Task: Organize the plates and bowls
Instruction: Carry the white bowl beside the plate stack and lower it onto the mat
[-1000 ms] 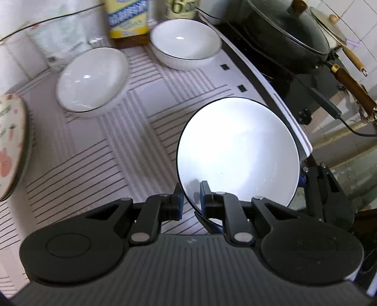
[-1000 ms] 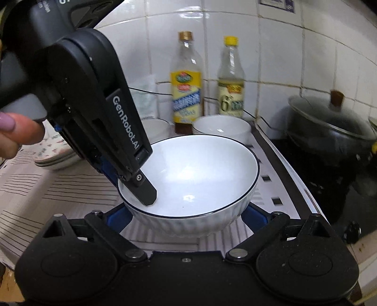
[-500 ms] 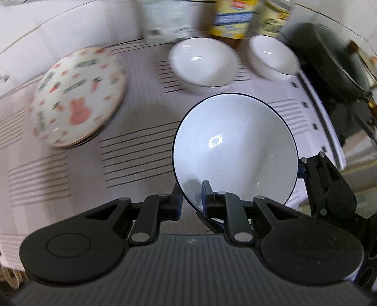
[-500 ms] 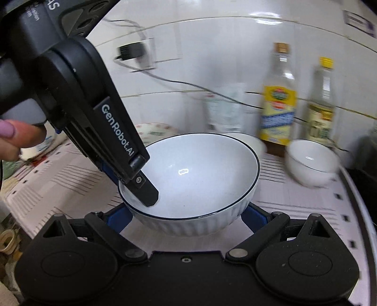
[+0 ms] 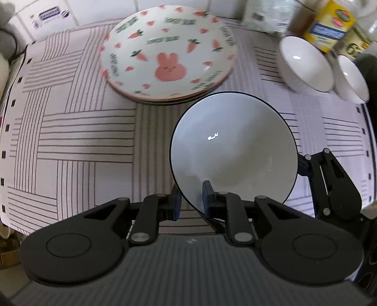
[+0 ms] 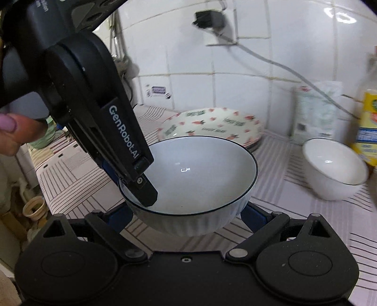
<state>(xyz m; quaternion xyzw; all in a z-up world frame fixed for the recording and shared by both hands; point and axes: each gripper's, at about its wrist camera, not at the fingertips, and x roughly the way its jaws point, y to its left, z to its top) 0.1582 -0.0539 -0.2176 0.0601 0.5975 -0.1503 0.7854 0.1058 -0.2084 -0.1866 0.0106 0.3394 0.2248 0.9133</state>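
Note:
A white bowl with a thin black rim [image 5: 233, 153] is held above the striped counter. My left gripper [image 5: 192, 200] is shut on its near rim, one finger inside and one outside. My right gripper [image 6: 188, 211] spans the bowl [image 6: 195, 179] from its sides, blue pads against the ribbed wall. The left gripper also shows in the right wrist view [image 6: 141, 186], clamped on the rim. A stack of rabbit-and-carrot plates [image 5: 167, 54] lies just beyond the bowl. Two smaller white bowls [image 5: 306, 66] stand at the far right.
The striped mat [image 5: 70, 141] covers the counter, its edge at the left. Sauce bottles [image 5: 329, 26] and a white packet [image 6: 315, 113] stand against the tiled wall. A cable hangs from a wall socket [image 6: 209, 21]. A dark pot edge [image 5: 370, 77] is at the far right.
Both grippers have carried the bowl to the left, away from the stove. The rabbit plates have come to the middle of the view and the small bowls have shifted to the right.

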